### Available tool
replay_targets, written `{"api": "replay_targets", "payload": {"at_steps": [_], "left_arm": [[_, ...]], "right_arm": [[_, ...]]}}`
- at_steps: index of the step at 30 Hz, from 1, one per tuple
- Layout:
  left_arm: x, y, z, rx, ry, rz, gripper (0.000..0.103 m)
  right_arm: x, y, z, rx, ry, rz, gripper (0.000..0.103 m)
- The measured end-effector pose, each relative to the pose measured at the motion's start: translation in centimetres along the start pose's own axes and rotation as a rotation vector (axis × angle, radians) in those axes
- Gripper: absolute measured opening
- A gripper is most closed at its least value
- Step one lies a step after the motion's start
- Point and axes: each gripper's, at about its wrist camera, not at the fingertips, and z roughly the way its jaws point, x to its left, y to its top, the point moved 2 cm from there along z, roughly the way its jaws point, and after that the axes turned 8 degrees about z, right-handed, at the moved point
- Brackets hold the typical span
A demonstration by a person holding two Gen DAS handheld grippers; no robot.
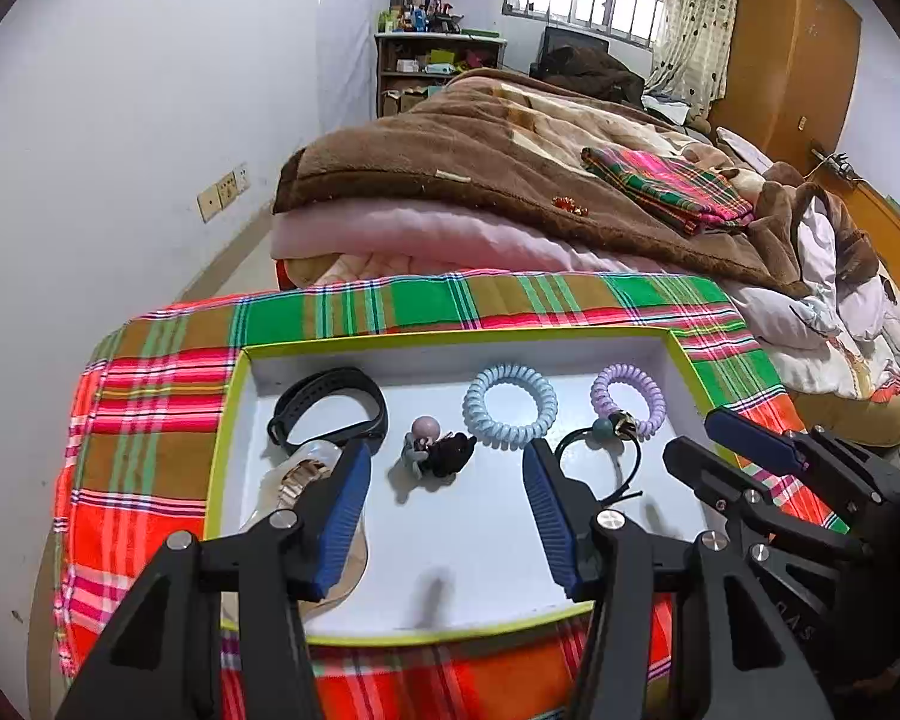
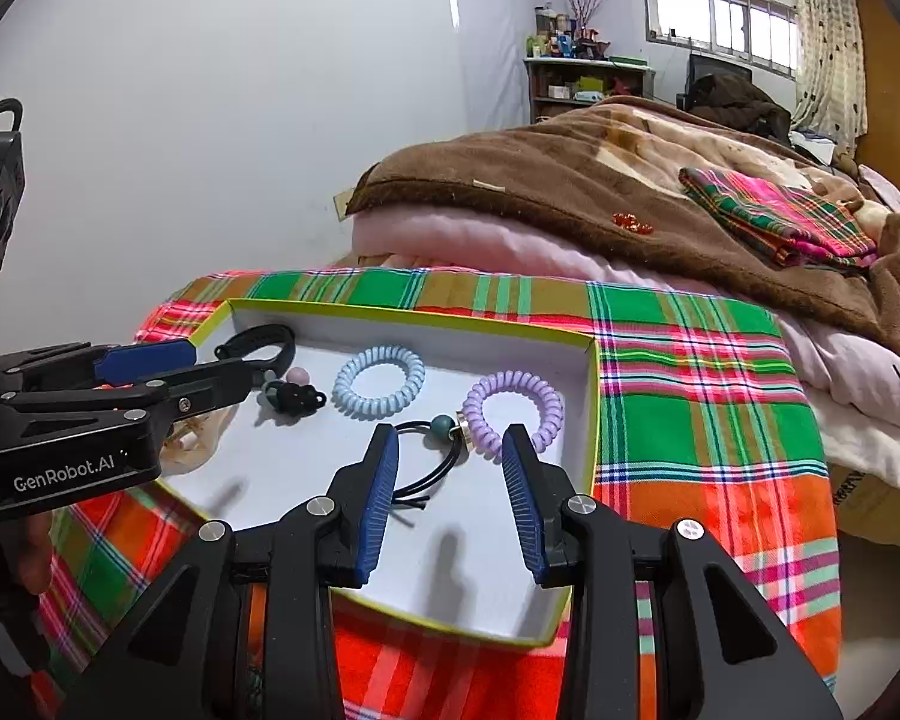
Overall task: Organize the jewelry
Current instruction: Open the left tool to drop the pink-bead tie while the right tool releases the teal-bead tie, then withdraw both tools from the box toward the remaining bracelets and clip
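A white tray with a yellow-green rim (image 1: 450, 546) (image 2: 498, 576) lies on a plaid cloth. In it are a black band (image 1: 330, 405) (image 2: 258, 348), a rose-gold watch (image 1: 303, 474), a black hair tie with pink bead (image 1: 438, 450) (image 2: 294, 396), a blue spiral tie (image 1: 510, 405) (image 2: 379, 381), a purple spiral tie (image 1: 629, 399) (image 2: 513, 411) and a black elastic with a teal bead (image 1: 600, 450) (image 2: 432, 450). My left gripper (image 1: 447, 462) (image 2: 180, 366) is open and empty above the tray's middle. My right gripper (image 2: 450, 444) (image 1: 714, 438) is open and empty over the black elastic.
The plaid cloth (image 1: 150, 420) (image 2: 690, 390) covers the table. Behind it is a bed with a brown blanket (image 1: 480, 144) (image 2: 570, 180), a folded plaid cloth (image 1: 666, 186) and a small red ornament (image 1: 570, 204). A white wall (image 1: 120, 120) stands to the left.
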Motion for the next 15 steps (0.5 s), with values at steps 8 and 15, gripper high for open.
{"api": "replay_targets", "payload": {"at_steps": [8,15], "left_arm": [[-0.3,-1.0,-1.9,-0.021,0.005,-0.005,0.055],[-0.5,-2.7,-3.6,-0.037,-0.014,-0.014,0.058]], "right_arm": [[0.1,-0.6,-2.0,-0.023,0.008,0.007,0.037],[-0.6,-2.2,-4.0,-0.026,0.020,0.019,0.048]]}}
